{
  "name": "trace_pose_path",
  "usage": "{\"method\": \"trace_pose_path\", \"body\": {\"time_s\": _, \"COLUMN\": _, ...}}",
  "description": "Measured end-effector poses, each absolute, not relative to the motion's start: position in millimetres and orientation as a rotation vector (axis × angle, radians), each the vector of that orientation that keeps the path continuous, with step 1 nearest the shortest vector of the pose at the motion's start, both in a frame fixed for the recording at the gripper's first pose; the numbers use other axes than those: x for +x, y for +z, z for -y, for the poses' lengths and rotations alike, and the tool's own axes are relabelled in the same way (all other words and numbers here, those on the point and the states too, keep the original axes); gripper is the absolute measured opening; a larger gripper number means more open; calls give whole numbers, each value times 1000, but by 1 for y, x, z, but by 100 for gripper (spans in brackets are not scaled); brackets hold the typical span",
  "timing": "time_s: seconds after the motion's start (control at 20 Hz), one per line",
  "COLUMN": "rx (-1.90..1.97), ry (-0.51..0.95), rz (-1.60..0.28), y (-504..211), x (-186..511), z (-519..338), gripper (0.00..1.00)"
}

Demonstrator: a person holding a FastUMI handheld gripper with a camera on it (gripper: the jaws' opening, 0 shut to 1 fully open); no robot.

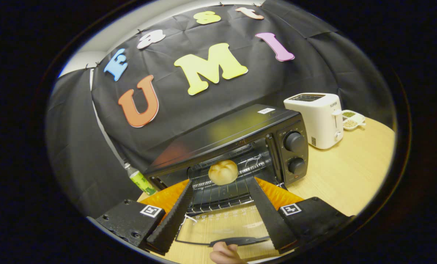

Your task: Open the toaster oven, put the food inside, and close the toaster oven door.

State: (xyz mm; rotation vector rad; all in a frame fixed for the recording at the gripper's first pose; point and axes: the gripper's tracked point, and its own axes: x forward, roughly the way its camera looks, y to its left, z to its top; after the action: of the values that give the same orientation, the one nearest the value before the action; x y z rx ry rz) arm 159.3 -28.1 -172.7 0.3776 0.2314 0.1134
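The black toaster oven stands on the wooden table with its glass door folded down flat towards me. A round pale bun rests on the wire rack at the oven's mouth. My gripper is open, its fingertips either side of the bun with a gap on both sides, neither touching it. The door's dark handle lies between the finger bases, and a person's hand is just beside it.
To the right of the oven stand a white slot toaster and, behind it, a small divided dish of seeds. A green-labelled bottle sits left of the oven against the booth's black cloth wall.
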Motion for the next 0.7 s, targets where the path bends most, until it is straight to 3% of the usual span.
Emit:
{"method": "trace_pose_path", "body": {"time_s": 0.3, "rx": 254, "ry": 126, "rz": -274, "y": -181, "x": 110, "z": 25, "gripper": 100}}
{"method": "trace_pose_path", "body": {"time_s": 0.7, "rx": 45, "ry": 134, "rz": -469, "y": -249, "x": 80, "z": 5, "gripper": 100}}
